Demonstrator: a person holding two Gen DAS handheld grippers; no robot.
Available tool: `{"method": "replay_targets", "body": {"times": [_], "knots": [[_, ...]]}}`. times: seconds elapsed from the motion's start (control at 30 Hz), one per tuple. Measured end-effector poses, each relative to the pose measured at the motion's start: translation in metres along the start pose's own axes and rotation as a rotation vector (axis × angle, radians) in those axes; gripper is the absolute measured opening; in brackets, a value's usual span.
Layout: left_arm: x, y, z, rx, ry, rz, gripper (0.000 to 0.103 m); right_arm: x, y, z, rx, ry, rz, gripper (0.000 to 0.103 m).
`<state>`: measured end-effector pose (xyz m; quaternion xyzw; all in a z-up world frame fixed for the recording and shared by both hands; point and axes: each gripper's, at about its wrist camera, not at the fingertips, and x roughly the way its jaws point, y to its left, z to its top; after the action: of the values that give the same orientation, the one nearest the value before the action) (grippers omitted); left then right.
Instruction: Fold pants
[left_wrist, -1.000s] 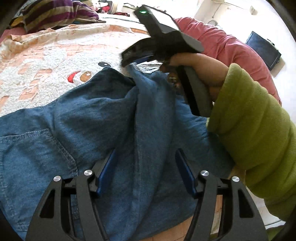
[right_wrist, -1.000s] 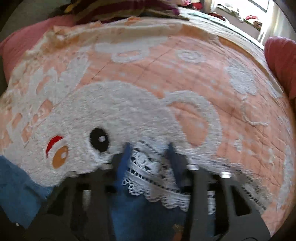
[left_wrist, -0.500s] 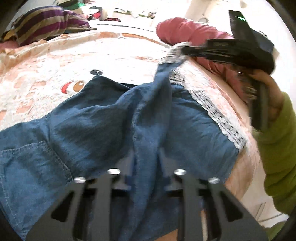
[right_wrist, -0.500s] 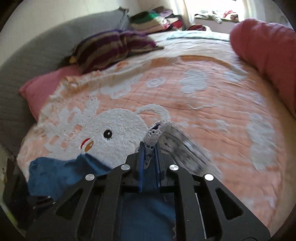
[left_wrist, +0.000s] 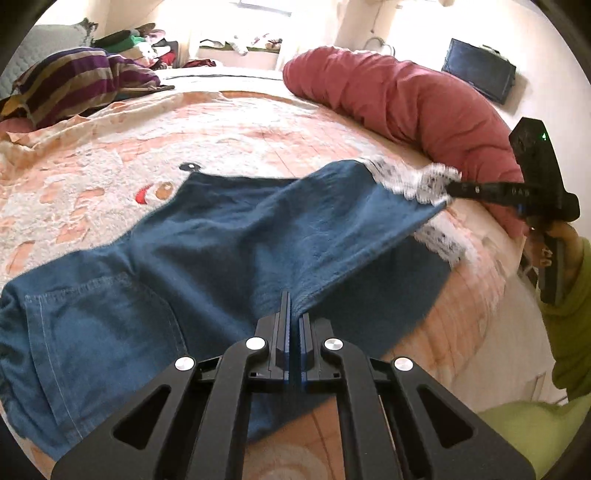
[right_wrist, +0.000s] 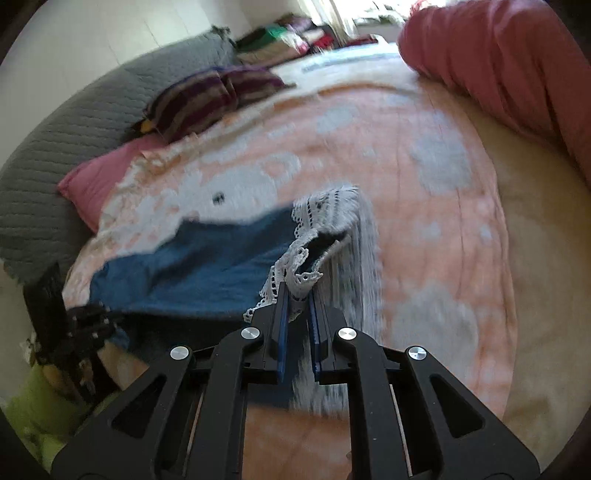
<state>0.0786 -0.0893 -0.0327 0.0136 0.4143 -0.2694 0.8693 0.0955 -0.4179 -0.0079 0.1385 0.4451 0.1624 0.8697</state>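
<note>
Here, my left gripper (left_wrist: 293, 295) has just been closing and now pinches a fold of the blue denim pants (left_wrist: 207, 251), which lie spread on the peach bedspread (left_wrist: 258, 129). At three o'clock in the left view, my right gripper (left_wrist: 452, 188) is clenched on the white lace hem (right_wrist: 295, 291), lifting that leg. A red bolster (left_wrist: 399, 96) lies at one o'clock.

The bed (left_wrist: 258, 122) is covered by a peach blanket (left_wrist: 92, 206) with a white animal pattern. On it are spread blue pants (left_wrist: 221, 251), a striped pillow (left_wrist: 74, 85) at the far left, and a red bolster (left_wrist: 406, 99) along the right edge.
</note>
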Motion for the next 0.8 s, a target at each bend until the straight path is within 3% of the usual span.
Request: {"method": "replay_targets", "body": {"times": [0.27, 0.8], "knots": [[-0.004, -0.019, -0.017, 0.097, 0.021, 0.024, 0.003, 0.004, -0.016, -0.038, 0.067, 0.053, 0.001, 0.005], [0.006, -0.027, -0.027, 0.130, 0.086, 0.045, 0.007, 0.000, -0.037, -0.060, 0.107, 0.077, 0.004, 0.005]]}}
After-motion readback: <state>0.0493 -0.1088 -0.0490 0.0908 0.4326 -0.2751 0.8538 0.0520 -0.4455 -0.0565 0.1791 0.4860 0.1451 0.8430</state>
